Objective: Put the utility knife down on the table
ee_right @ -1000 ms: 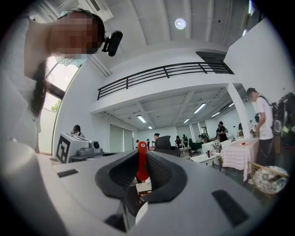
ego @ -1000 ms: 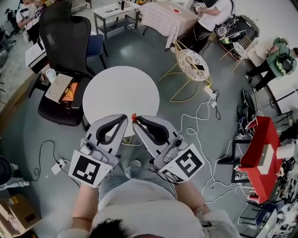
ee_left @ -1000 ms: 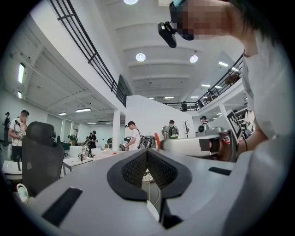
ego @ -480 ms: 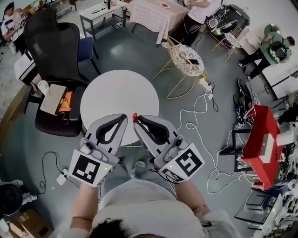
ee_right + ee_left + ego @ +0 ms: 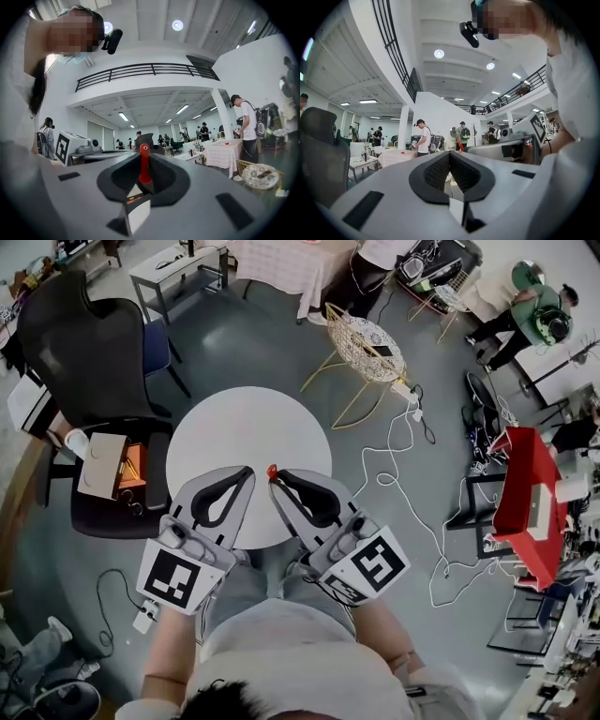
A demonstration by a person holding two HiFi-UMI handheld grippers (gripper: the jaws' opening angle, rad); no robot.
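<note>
While the person is standing at the near edge of the round white table (image 5: 248, 432), both grippers are reaching out side by side over that edge. The right gripper (image 5: 277, 480) is pinching the utility knife (image 5: 144, 165) between its 2 black pads, and the knife's red end is poking out past the jaw tips, over the near part of the tabletop. It is being carried in the claw, not lying on the table. The left gripper (image 5: 449, 158) is pressing its jaws together on nothing, its tips sitting just beside the knife's red end.

Beyond the tips, the tabletop is showing plain white out to its far rim. On the left, a black office chair (image 5: 80, 343) is crowding close to the rim, with a cardboard box (image 5: 98, 465) resting on its seat. On the far right, a wire chair (image 5: 370, 345) with yellow legs is standing near the rim. White cables (image 5: 405, 474) are trailing over the grey floor to the right, and a red box (image 5: 525, 493) is standing well apart beyond them.

Each gripper's cube is showing a black-and-white square marker, the left (image 5: 176, 579) and the right (image 5: 375, 563). A small orange label (image 5: 133, 199) on the knife's body is showing print too small to read.
</note>
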